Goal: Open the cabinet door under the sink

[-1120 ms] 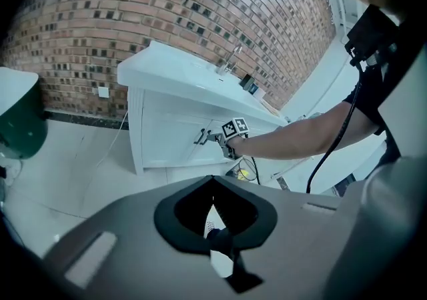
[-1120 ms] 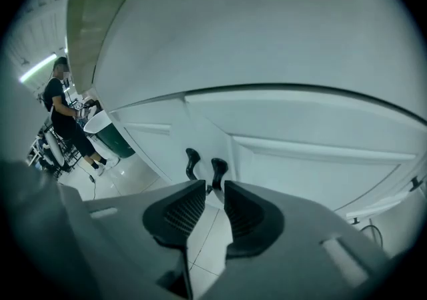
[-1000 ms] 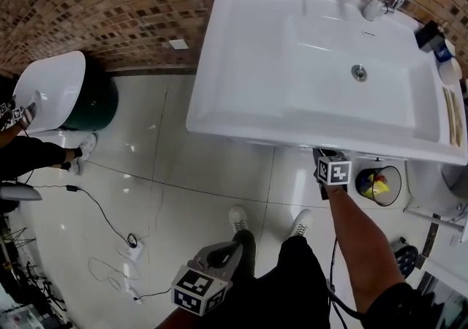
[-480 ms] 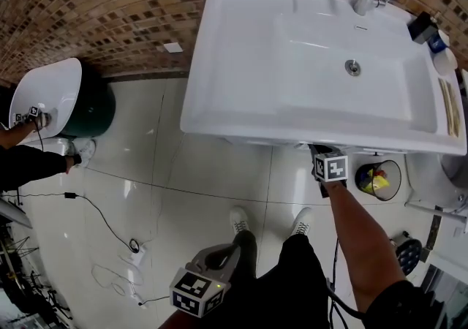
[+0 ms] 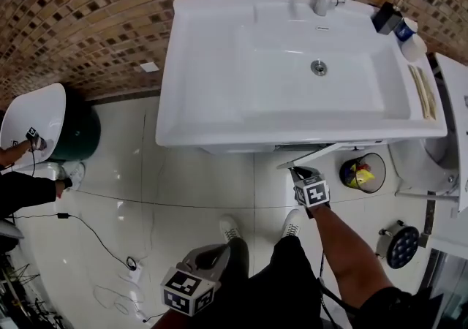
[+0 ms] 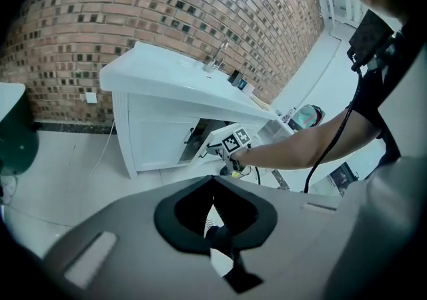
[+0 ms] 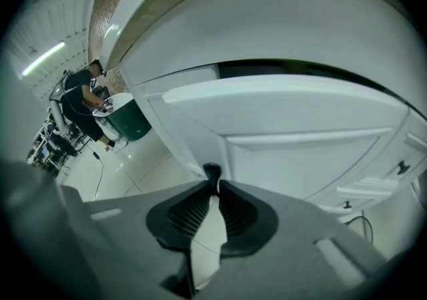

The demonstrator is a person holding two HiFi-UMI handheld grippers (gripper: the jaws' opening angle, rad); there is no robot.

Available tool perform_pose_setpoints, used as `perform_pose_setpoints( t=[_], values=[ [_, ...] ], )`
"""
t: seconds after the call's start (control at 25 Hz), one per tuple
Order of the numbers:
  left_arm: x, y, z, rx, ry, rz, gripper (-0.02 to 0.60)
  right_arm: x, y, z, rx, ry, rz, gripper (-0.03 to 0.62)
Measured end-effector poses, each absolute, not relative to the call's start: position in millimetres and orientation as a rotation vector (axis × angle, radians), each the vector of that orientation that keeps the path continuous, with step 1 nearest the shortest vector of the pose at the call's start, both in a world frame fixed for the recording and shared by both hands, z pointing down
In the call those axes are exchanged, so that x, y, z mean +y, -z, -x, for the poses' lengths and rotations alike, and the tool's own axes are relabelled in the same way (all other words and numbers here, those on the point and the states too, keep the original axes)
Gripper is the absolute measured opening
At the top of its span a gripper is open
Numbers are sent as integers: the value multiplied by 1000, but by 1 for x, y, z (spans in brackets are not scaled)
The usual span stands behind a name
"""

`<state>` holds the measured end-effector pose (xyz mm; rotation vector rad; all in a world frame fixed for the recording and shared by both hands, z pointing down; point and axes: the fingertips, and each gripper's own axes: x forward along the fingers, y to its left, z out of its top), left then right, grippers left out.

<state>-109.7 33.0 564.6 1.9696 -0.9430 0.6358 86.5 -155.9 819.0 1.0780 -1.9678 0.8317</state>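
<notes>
The white sink cabinet (image 5: 219, 146) stands against the brick wall. Its right door (image 5: 316, 153) hangs partly open, swung out from the front. My right gripper (image 5: 295, 172) is at the door's free edge. In the right gripper view it (image 7: 213, 182) is shut on the small dark door handle (image 7: 211, 171), with the white door panel (image 7: 307, 139) filling the view behind. My left gripper (image 5: 219, 254) hangs low by my legs, shut and holding nothing (image 6: 213, 182). The left gripper view shows the open door (image 6: 212, 137) from the side.
A bin with colourful rubbish (image 5: 360, 172) stands right of the door, with a toilet (image 5: 420, 159) beyond it. At the left are a green-based basin (image 5: 44, 119), another person (image 5: 22, 188) and a cable on the tiles (image 5: 95, 232). My shoes (image 5: 232, 229) are below the cabinet.
The right gripper has drawn back toward me and the cabinet door has swung out with it. The head view has shifted right. The left gripper has barely moved.
</notes>
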Motion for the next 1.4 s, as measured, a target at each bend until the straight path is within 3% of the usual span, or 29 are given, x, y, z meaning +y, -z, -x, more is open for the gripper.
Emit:
perform_pose_setpoints(
  t=[0.48,1.4],
  values=[
    [33,-544,59,-790,-732,-2090,12,-61,-822,-143,-1927,-750,-936,29],
    [26,-528,-34,-796,-768,-2154,12,-1,-825,-344,-1773,-617,-870,31]
  ],
)
